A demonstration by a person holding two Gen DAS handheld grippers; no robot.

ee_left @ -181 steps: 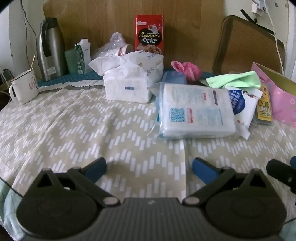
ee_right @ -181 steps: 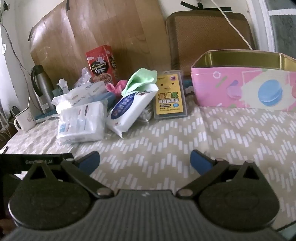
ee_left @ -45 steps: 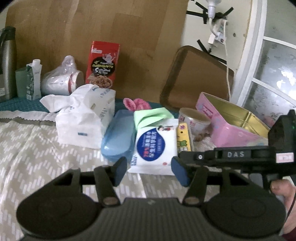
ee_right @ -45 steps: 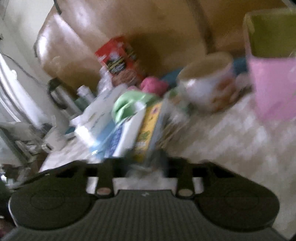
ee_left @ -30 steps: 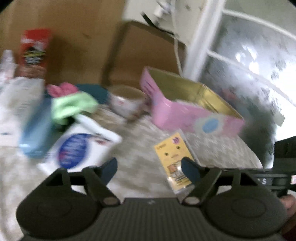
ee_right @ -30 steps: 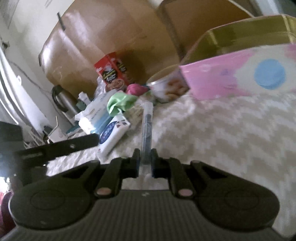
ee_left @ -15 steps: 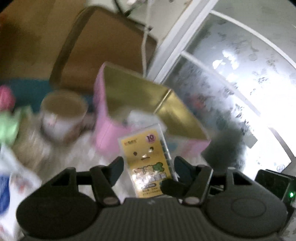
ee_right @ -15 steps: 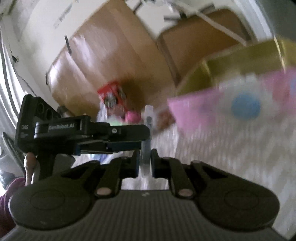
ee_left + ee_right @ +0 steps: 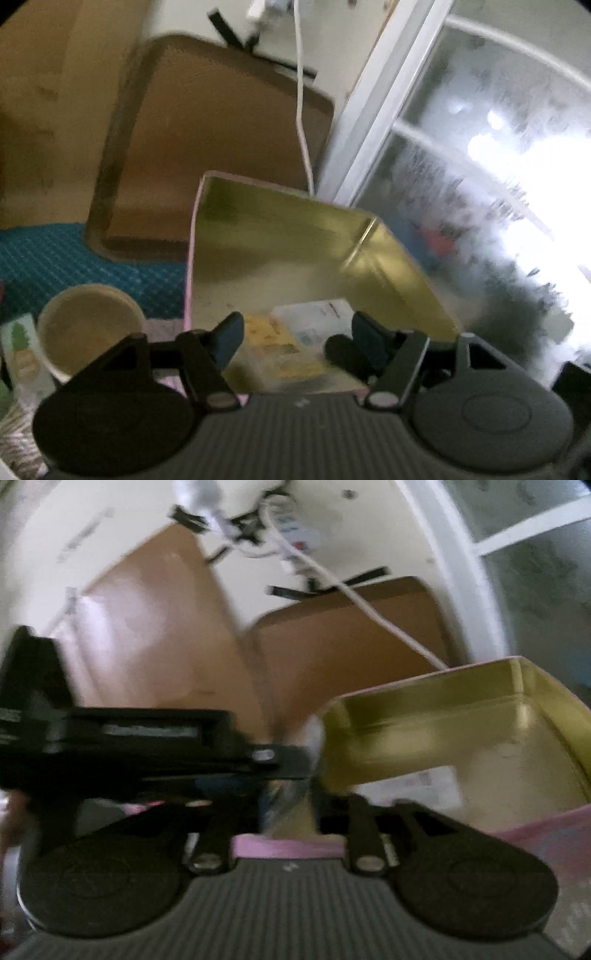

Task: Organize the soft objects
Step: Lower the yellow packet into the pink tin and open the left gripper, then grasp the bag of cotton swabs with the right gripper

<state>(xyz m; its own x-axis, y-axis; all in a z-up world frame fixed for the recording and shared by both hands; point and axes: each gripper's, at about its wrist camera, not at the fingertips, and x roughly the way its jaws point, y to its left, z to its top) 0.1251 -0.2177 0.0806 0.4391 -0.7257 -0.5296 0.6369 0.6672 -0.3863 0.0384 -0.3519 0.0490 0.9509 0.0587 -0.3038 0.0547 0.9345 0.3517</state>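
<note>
The pink tin (image 9: 189,258) with a gold inside stands open just below both grippers. A white tissue pack (image 9: 314,317) lies on its floor, and it also shows in the right wrist view (image 9: 432,779). The yellow pack (image 9: 280,350) lies tilted inside the tin, low between the fingers of my left gripper (image 9: 299,339), whose jaws are opening and do not touch it. My right gripper (image 9: 291,808) is opening too. The blurred pack (image 9: 284,805) hangs loose in its gap, over the tin's pink rim (image 9: 288,847). My left gripper's body (image 9: 147,746) crosses the right wrist view.
A paper cup (image 9: 88,325) stands left of the tin on the teal mat (image 9: 55,251). A brown cushion (image 9: 207,147) leans on the wall behind, with a white cable (image 9: 301,110) hanging over it. A frosted window (image 9: 480,166) closes the right side.
Both grippers have moved over the tin. The right jaws, shut on the yellow pack's edge before, have parted. The pack has sunk from between the left fingers into the tin.
</note>
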